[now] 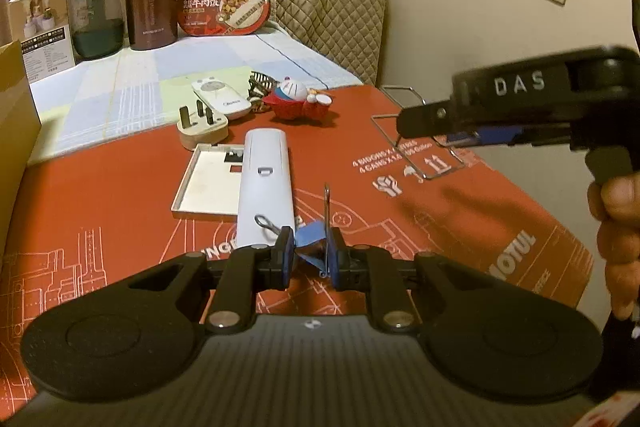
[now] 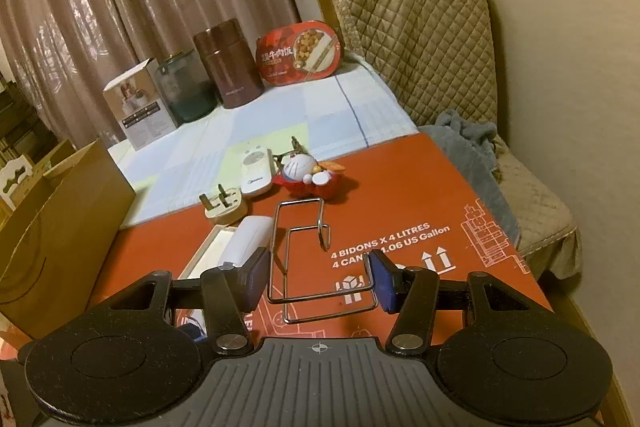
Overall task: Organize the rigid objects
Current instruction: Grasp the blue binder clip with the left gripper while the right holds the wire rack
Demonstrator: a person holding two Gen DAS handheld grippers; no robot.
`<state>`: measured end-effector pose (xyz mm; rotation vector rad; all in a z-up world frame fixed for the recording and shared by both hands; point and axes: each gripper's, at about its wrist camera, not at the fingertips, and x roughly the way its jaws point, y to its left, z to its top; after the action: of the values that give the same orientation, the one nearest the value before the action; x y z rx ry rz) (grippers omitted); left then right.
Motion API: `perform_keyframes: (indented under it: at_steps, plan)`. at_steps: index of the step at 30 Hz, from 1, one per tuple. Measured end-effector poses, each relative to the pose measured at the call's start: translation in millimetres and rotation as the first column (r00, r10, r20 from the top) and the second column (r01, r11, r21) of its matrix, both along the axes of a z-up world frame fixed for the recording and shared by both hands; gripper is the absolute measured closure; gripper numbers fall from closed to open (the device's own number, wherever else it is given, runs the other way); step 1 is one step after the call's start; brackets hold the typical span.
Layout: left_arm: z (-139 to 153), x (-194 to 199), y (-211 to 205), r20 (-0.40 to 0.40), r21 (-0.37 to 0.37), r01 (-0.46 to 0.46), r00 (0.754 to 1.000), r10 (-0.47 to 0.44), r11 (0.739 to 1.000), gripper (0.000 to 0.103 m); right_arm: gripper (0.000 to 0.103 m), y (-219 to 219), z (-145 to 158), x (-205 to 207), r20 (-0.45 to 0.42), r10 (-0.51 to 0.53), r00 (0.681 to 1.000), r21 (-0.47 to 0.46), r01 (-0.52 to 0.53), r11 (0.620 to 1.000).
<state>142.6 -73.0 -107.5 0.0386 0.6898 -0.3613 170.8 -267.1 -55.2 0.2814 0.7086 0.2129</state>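
"Since your left gripper [image 1: 310,253] has the clip [image 1: 309,231], what fails first?" the checker asks.

"Grip security. My left fingers are fully closed on the blue clip, which sits between the pads just at the near end of the remote [image 1: 264,179]. The pads bear on a folded, springy body, not a flat face. One wire handle stands upright beside the right pad and the other loop leans toward the remote. My judgement: a quick swing could let the clip twist in the pads and drop onto the red board [image 1: 120,195]."

"Secondary hazards?"

"The loose loop could snag the remote as I carry the clip away and drag it against the white tray [image 1: 204,183] beside it. Clearance there is small."

"And the right gripper [image 2: 320,281]?"

"My right fingers stand partly apart, astride the near end of the wire rack [image 2: 300,202], which lies on the board. Its wires run just beside both pads — I cannot tell whether the pads press on them or only flank them. If they only flank, a lift would leave the rack behind. If they press, thin round wire gives little purchase, and the rack could pivot and swing."

"Anything between the two hands?"

"Both grippers work near each other over the same board — a crossing path risks collision."
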Motion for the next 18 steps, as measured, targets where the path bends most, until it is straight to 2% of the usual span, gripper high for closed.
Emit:
perform_keyframes:
  at_steps: [5, 8, 18]
  plan:
    - [-4.0, -1.4, -2.5, 0.001, 0.024, -0.008, 1.0, 0.008, 1.0, 0.086, 0.053, 2.5, -1.1, -0.7, -0.005, 0.012, 1.0, 0.0, -0.012, 1.0]
    - [-4.5, -1.5, -3.9, 0.003, 0.038, -0.011, 1.0, 0.011, 0.999, 0.081, 0.053, 4.6, -2.2, -0.9, -0.011, 0.022, 1.0, 0.0, -0.022, 1.0]
    - [-8.0, 1.4, 2.4, 0.004, 0.075, -0.024, 1.0, 0.024, 0.997, 0.079, 0.053, 10.2, -7.6, 1.3, -0.042, 0.064, 0.997, -0.007, -0.064, 0.998]
